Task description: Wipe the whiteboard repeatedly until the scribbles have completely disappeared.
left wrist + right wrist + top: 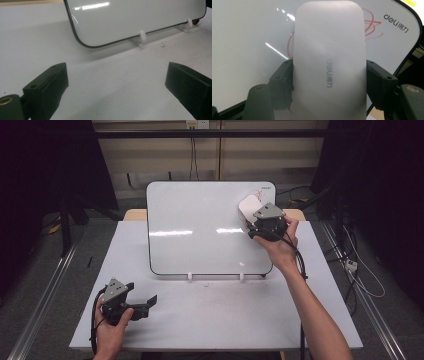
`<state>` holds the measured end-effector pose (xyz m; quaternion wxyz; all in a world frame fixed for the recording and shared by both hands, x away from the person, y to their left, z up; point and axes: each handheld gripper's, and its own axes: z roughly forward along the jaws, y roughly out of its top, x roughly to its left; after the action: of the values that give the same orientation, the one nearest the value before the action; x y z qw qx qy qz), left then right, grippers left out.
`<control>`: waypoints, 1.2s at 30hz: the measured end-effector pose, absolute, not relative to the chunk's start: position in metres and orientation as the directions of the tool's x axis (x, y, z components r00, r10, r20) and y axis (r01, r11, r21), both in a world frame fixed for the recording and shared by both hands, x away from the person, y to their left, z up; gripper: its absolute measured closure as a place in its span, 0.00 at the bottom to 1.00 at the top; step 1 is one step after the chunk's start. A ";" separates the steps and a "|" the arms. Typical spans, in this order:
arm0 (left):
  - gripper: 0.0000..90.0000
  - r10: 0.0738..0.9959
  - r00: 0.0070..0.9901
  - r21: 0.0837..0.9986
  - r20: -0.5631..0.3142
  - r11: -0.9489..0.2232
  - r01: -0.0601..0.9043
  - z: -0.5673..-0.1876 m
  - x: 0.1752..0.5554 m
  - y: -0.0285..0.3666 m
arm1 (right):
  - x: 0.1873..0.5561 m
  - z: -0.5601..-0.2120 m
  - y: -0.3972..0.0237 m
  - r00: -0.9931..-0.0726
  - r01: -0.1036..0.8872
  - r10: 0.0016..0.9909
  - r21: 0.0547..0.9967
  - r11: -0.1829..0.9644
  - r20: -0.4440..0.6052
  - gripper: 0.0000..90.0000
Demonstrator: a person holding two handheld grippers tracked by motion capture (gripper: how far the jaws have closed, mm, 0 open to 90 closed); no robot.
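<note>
R gripper clamps white eraser against whiteboard over red marks — L gripper released, above table.

One whiteboard is standing on one table, leaning on two white support pegs. One white eraser is showing, and two grippers are showing: the left gripper and the right gripper.

Around you, the white desk carries two small white stand clips near its middle, metal rails flank it on the grey floor, and cables hang down the back wall.
</note>
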<state>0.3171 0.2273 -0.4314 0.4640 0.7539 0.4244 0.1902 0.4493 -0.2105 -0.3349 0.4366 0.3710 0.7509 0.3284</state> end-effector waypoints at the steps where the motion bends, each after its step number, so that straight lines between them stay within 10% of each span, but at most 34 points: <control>1: 0.05 0.813 0.573 0.860 -0.106 -0.214 0.463 -0.431 0.317 0.227 | 0.450 -0.335 -0.210 -0.343 0.271 0.844 0.817 0.509 -0.412 0.35; 36: 0.05 0.813 0.574 0.859 -0.097 -0.223 0.461 -0.432 0.317 0.225 | 0.427 -0.365 -0.189 -0.397 0.257 0.801 0.783 0.566 -0.448 0.35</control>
<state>0.3171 0.2247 -0.4318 0.4605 0.7581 0.4202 0.1913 0.4270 -0.1886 -0.3653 0.4297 0.3419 0.7735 0.3165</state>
